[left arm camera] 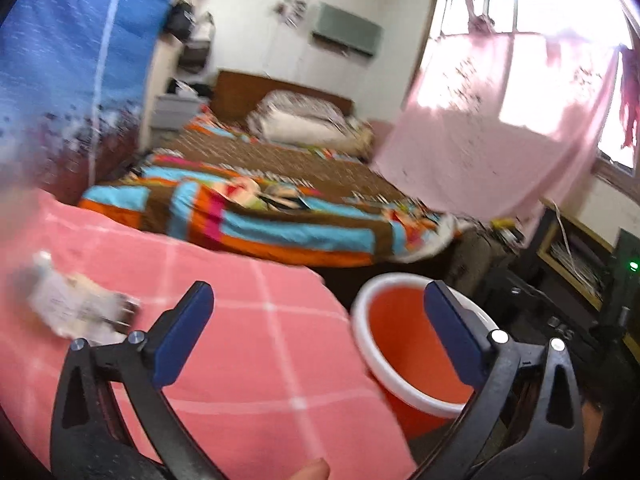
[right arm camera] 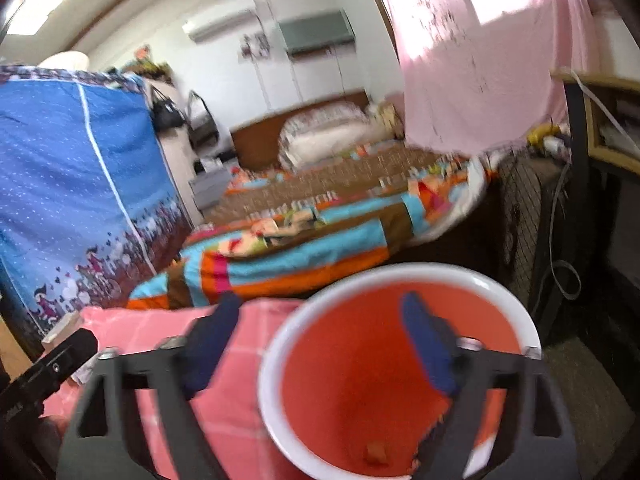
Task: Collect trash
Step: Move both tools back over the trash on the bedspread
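Crumpled wrapper (left arm camera: 76,308) lying crosswise, orange bin (right arm camera: 394,364) upright, mouth upward

left gripper (left arm camera: 320,312): jaws spread wide, nothing between them | crumpled wrapper (left arm camera: 76,310): blurred, lies on pink checked cloth (left arm camera: 248,344), left of the left finger | orange bucket (left arm camera: 404,344): white rim, beside the cloth's right edge, partly behind the right finger | striped bedspread (left arm camera: 256,220): beyond

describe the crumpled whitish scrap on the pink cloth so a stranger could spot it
Start at the pink checked cloth in front of the striped bed. On its left part, left of the open left gripper, lies a crumpled whitish paper scrap. It is the only loose, pale thing on the cloth, far from the orange white-rimmed bucket.
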The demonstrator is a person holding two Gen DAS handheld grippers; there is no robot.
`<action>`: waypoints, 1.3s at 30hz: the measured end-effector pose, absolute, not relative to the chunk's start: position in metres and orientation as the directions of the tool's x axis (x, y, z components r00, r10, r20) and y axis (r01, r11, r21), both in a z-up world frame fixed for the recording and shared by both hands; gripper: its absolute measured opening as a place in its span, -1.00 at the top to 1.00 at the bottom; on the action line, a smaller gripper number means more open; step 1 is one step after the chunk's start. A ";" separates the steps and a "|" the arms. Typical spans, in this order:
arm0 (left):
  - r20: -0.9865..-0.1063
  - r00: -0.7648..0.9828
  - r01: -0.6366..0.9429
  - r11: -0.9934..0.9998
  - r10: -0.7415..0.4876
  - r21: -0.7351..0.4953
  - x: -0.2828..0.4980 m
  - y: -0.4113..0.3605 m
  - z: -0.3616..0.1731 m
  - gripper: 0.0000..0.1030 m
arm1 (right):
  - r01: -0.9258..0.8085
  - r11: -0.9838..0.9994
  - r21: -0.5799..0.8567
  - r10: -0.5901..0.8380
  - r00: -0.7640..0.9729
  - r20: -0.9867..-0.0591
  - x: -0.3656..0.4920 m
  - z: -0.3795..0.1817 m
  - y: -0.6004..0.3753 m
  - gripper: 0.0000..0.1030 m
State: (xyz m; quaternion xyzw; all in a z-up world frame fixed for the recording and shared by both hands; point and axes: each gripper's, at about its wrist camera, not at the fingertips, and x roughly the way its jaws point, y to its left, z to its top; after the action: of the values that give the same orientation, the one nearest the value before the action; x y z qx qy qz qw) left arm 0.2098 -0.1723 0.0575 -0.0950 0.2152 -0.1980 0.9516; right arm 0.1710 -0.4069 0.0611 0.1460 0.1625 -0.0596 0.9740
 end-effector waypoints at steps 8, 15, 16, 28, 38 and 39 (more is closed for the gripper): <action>-0.258 0.941 0.177 0.968 -0.219 -0.177 0.192 -0.108 0.075 -1.00 | 0.051 0.981 0.186 -0.030 0.993 -0.114 0.159 0.083 -0.351 -1.00; -0.172 0.980 0.074 0.989 -0.096 -0.129 0.173 -0.045 0.079 -1.00 | -0.108 0.987 0.120 0.103 0.994 0.049 0.150 0.092 -0.287 -1.00; -0.166 0.983 0.062 0.990 -0.083 -0.125 0.172 -0.038 0.079 -1.00 | -0.123 0.987 0.107 0.117 0.991 0.057 0.151 0.092 -0.278 -1.00; -0.172 0.984 -0.044 0.998 0.035 -0.049 0.163 0.042 0.065 -1.00 | -0.211 0.977 0.036 0.212 0.977 -0.034 0.182 0.079 -0.206 -1.00; -0.308 0.951 0.013 0.998 -0.031 -0.062 0.191 0.049 0.049 -0.99 | -0.285 0.958 -0.003 0.279 0.938 -0.208 0.213 0.056 -0.178 -0.52; -0.341 0.939 0.034 0.997 -0.054 -0.065 0.197 0.047 0.046 -0.96 | -0.299 0.954 0.005 0.292 0.928 -0.231 0.217 0.053 -0.177 -0.48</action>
State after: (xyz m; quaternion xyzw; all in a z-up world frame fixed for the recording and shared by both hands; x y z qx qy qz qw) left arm 0.1975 0.0469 0.0460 -0.0289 0.1739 -0.0223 0.9841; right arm 0.2171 -0.1771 0.0530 -0.0151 0.1153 0.1505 0.9817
